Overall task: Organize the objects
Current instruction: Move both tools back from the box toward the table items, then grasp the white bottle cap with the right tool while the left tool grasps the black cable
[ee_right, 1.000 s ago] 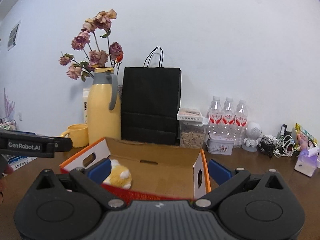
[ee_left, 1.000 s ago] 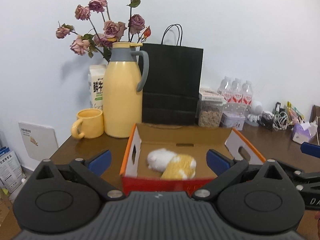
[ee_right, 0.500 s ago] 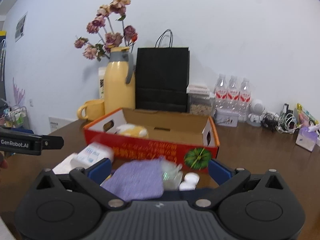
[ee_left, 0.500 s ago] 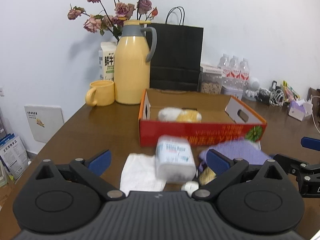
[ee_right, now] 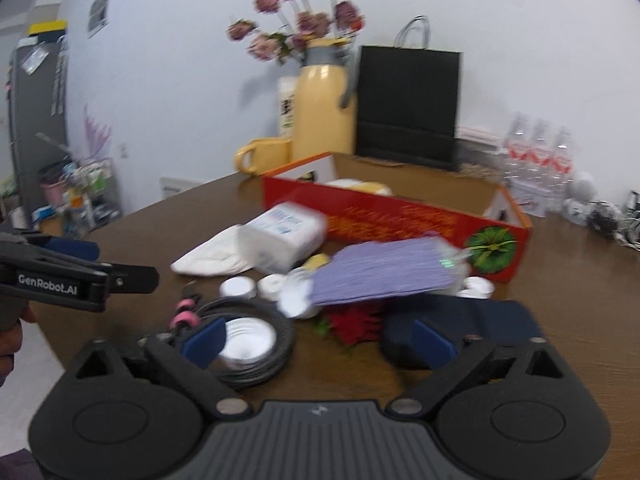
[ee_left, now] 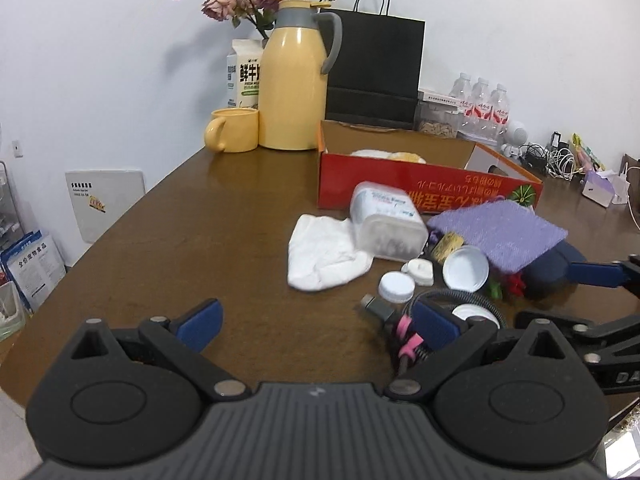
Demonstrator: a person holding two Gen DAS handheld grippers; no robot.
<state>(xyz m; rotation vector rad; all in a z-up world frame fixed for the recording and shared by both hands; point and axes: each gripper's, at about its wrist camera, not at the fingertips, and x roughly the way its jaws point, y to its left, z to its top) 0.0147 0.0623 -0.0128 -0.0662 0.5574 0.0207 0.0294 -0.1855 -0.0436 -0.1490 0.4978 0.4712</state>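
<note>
A red cardboard box (ee_left: 428,188) holds a white and yellow plush (ee_left: 384,155). In front of it lie a clear plastic container (ee_left: 386,226), a white cloth (ee_left: 324,252), a purple cloth (ee_left: 500,232), small white caps (ee_left: 396,286) and a coiled cable (ee_right: 256,368) around a white lid. My left gripper (ee_left: 316,322) is open over bare table, left of the cable. My right gripper (ee_right: 318,342) is closing above a red flower-like item (ee_right: 356,324), its pads not touching it. A dark blue object (ee_right: 480,320) lies by its right finger.
A yellow jug (ee_left: 294,84), a yellow mug (ee_left: 234,130), a milk carton (ee_left: 244,76), a black paper bag (ee_left: 374,68) and water bottles (ee_left: 484,104) line the back wall. The table's curved edge (ee_left: 100,248) runs along the left. A hand (ee_right: 10,336) shows at the far left.
Both grippers have drawn back from the box and sunk toward the table. The box now sits farther off, and the clutter in front of it has come into view.
</note>
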